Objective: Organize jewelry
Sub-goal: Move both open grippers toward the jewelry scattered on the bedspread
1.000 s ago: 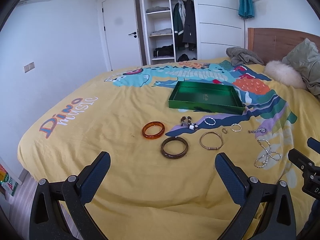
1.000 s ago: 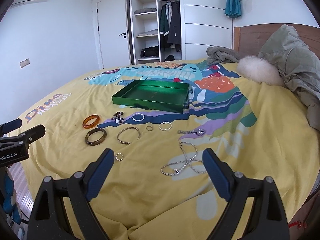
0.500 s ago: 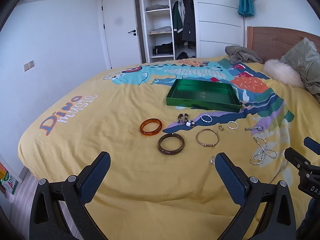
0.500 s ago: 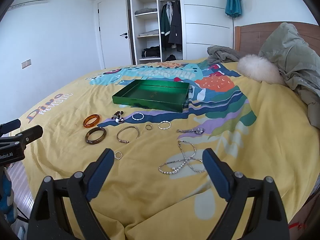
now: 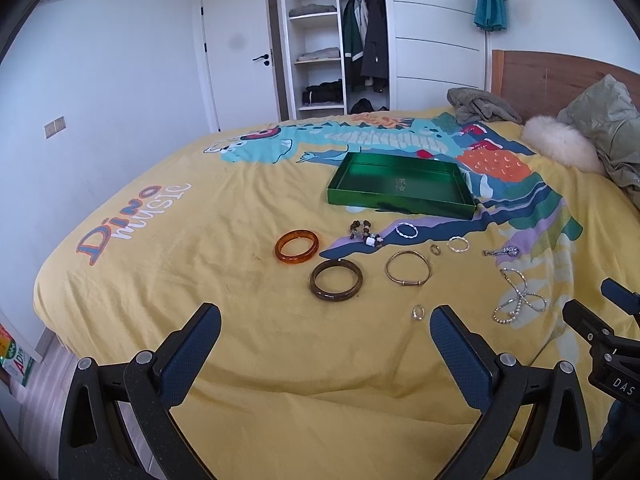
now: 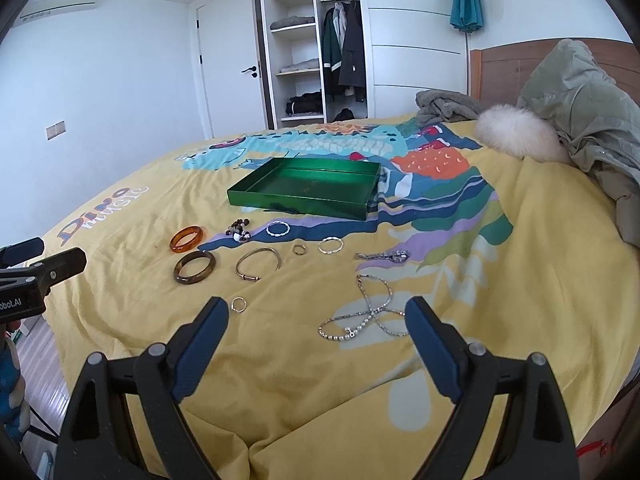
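Bedroom with white walls point(image 5: 120, 80), closed white door point(image 5: 240, 48), open wardrobe point(image 5: 340, 40) of hung coats and folded clothes, wooden headboard point(image 5: 552, 76), bed point(image 5: 200, 240) under yellow dinosaur-print cover, daylight throughout.

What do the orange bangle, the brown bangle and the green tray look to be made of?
Orange bangle: translucent, glossy, amber-like resin or glass; light glows through it.
Brown bangle: darker, mottled, polished; perhaps stone, horn or resin, unclear.
Green tray: shiny metallic-green finish with reflections; thin straight walls suggest foil-covered card or lacquered metal.
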The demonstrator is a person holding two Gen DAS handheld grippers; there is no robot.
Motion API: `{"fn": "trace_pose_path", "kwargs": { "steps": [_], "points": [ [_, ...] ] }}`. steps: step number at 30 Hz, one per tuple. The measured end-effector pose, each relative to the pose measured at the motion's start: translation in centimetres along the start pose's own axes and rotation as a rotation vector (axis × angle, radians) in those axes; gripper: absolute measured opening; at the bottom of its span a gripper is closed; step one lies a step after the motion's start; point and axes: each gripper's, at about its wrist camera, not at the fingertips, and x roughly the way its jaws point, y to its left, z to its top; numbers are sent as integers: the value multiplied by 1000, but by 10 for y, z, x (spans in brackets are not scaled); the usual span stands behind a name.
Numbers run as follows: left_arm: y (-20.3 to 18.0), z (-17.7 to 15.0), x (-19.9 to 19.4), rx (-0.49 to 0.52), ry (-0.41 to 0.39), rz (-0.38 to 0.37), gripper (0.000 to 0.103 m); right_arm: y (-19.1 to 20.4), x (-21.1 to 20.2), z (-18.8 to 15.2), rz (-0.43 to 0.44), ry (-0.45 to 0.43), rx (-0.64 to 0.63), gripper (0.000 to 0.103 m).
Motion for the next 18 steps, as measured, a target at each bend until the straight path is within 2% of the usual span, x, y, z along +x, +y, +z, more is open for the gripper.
{"fn": "trace_pose_path", "kwargs": {
  "steps": [7,18],
  "points": [
    [-3,0,2,-10,15,1,103,-4,0,-3,9,6,-1,89],
    [-21,0,5,28,12,-9,103,-20,0,-7,8,8,19,89]
  ]
}}
